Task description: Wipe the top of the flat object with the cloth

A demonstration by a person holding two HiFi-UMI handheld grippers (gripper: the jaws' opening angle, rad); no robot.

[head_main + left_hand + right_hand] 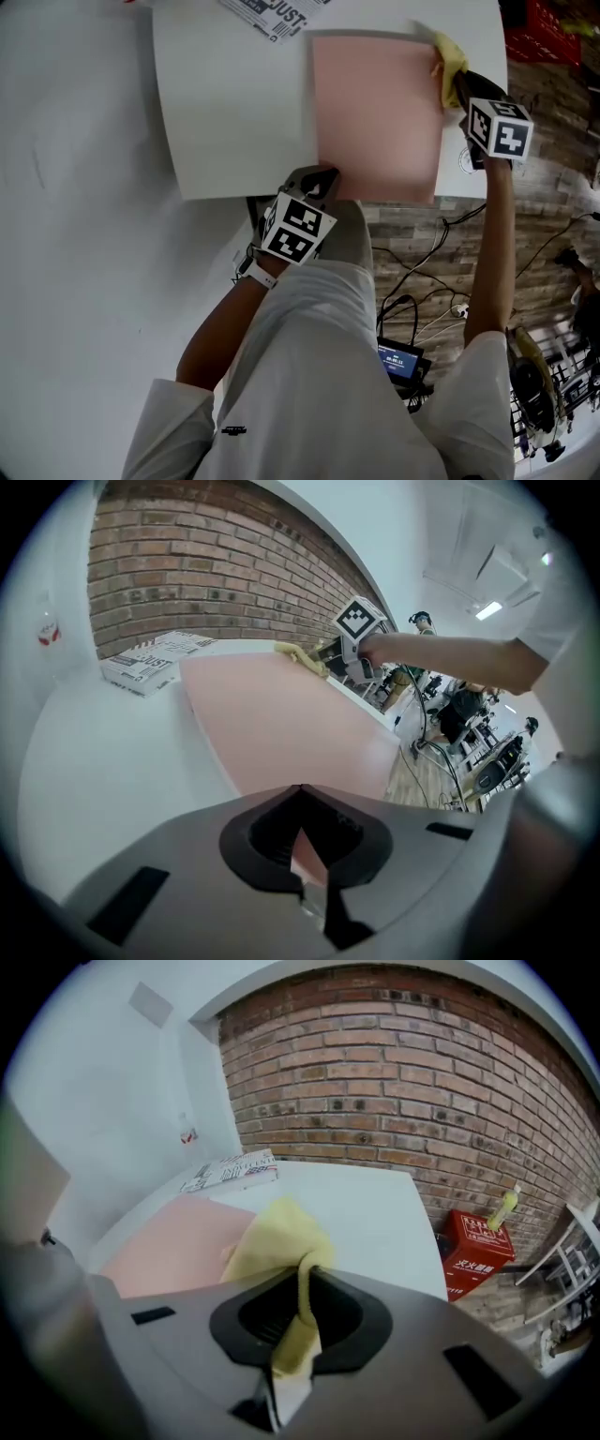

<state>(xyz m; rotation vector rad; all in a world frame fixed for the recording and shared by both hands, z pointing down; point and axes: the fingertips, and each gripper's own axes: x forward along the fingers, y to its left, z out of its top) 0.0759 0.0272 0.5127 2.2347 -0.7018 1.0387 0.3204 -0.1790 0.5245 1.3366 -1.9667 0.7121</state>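
Clenching the near edge of the pink flat sheet (375, 117) between its jaws, the left gripper (317, 184) apparently anchored it against sliding on the desk (234, 112), while the right gripper (459, 89) grasped the yellow cloth (277, 1237), bunched just ahead of its jaws on the sheet's far corner.

We see 1 white table (234, 112) standing against a red brick wall (394, 1082), with a stack of printed papers (272, 14) lying at its far edge, near a white side wall. On the floor by the bricks, to the right of the table, sits 1 red crate (473, 1252) with 1 yellow bottle (506, 1206) upright at its top edge, and we cannot tell whether it stands on the crate or behind it. Nearer us, black and white cables (422, 272) lie across the wood-look floor (553, 216), close to a small device with a lit blue screen (398, 358).
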